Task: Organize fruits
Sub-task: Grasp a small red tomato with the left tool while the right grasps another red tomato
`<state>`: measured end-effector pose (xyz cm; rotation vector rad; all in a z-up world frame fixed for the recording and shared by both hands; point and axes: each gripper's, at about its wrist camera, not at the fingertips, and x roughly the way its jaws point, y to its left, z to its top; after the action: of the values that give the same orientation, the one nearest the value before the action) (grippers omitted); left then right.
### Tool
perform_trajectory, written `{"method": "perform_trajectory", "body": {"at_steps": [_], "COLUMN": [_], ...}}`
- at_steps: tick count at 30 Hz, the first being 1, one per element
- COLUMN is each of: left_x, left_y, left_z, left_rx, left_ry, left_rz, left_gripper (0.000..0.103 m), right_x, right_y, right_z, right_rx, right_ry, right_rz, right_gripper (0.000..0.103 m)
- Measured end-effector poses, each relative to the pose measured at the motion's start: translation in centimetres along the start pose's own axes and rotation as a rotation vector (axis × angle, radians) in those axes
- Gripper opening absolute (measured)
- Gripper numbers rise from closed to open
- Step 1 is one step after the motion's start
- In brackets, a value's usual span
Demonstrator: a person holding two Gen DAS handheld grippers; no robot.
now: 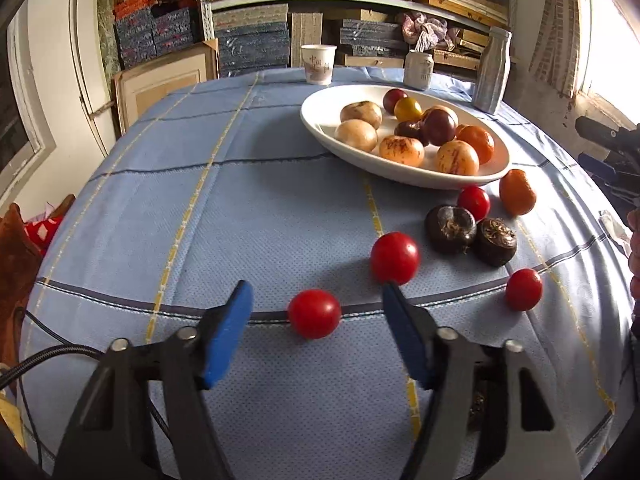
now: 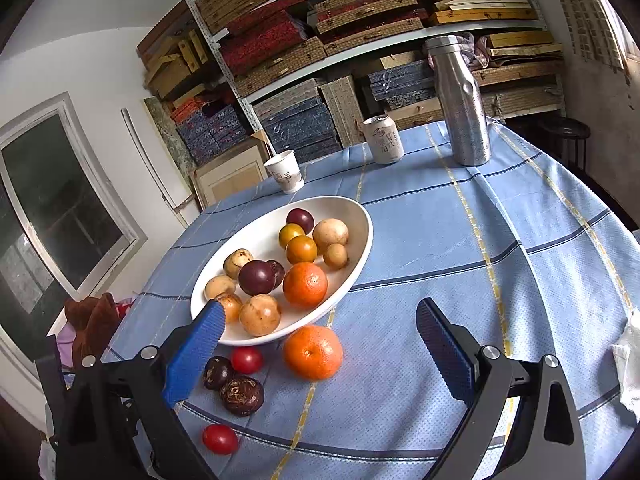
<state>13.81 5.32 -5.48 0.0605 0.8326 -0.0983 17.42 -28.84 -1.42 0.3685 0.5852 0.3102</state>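
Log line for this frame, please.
left gripper: jaws open around cherry tomato, not touching | right gripper: open, empty | bowl: partly filled

Tabletop cloth (image 1: 240, 208): pale blue, crossed by dark blue and dashed yellow lines. Dish (image 1: 320, 120): plain white, holding tan speckled, dark purple, yellow and orange fruits. Loose on the cloth: glossy red tomato (image 1: 314, 313), orange mandarin (image 2: 313, 352), dark brown water chestnut (image 1: 450, 229). Left gripper (image 1: 316, 296) and right gripper (image 2: 320, 320): ribbed blue pads on black arms. Paper cup (image 1: 318, 64): white with brown print. Bottle (image 2: 462, 104): silver, speckled
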Motion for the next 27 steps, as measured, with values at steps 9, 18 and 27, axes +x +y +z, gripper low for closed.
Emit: {"method": "perform_trajectory", "body": {"at_steps": [9,18,27], "left_x": [0.3,0.5,1.5], "left_y": [-0.5,-0.2,0.2], "left_z": [0.0,-0.1,-0.1], "left_rx": [0.023,0.006,-0.013], "left_ry": [0.013,0.024,0.073], "left_rz": [-0.025,-0.026,-0.02], "left_gripper": [0.043,0.037,0.045], "right_x": [-0.1,1.0,1.8], "right_y": [1.7,6.7,7.7], "right_z": [-1.2,-5.5,-7.7], "right_rx": [-0.048,-0.279,-0.326], "right_ry": [0.05,0.199,0.316], "right_rz": [0.049,0.094,0.105], "right_gripper": [0.097,0.093,0.053]}}
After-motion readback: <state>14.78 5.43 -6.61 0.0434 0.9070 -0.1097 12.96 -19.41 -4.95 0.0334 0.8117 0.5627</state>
